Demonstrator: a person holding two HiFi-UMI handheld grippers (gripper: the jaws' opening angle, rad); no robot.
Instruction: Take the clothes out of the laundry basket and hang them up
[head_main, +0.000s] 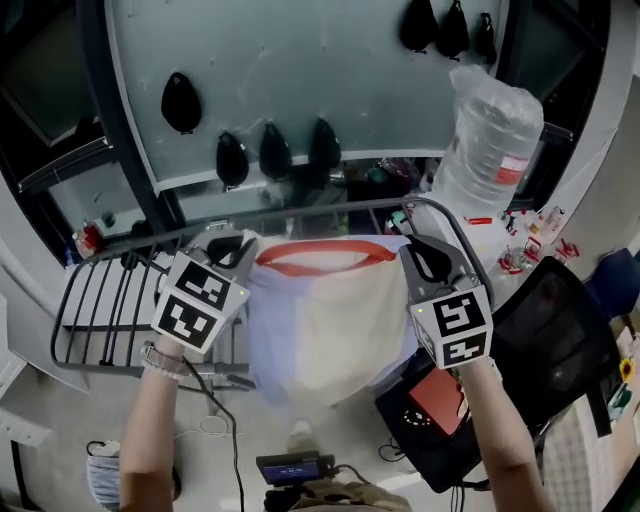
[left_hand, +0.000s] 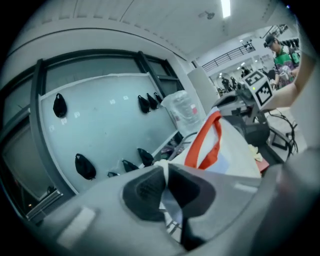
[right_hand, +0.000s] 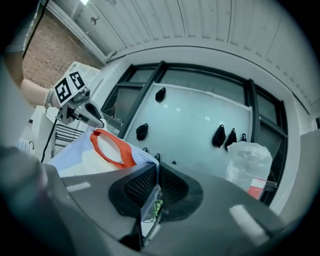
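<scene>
A T-shirt (head_main: 325, 330), pale lilac and cream with an orange neckband, hangs stretched between my two grippers above a dark metal drying rack (head_main: 100, 310). My left gripper (head_main: 243, 252) is shut on the shirt's left shoulder, where cloth shows pinched between the pads (left_hand: 165, 186). My right gripper (head_main: 412, 248) is shut on the right shoulder, a thin fold of cloth caught between its pads (right_hand: 156, 186). The orange neckband (left_hand: 206, 142) shows in the left gripper view, and again as the orange neckband (right_hand: 111, 148) in the right gripper view. No laundry basket is in view.
Behind the rack stands a frosted glass panel (head_main: 300, 80) with several black clips on it. A large clear water bottle (head_main: 487, 140) stands at the back right. A black office chair (head_main: 560, 340) and a dark bag (head_main: 440, 420) sit low on the right.
</scene>
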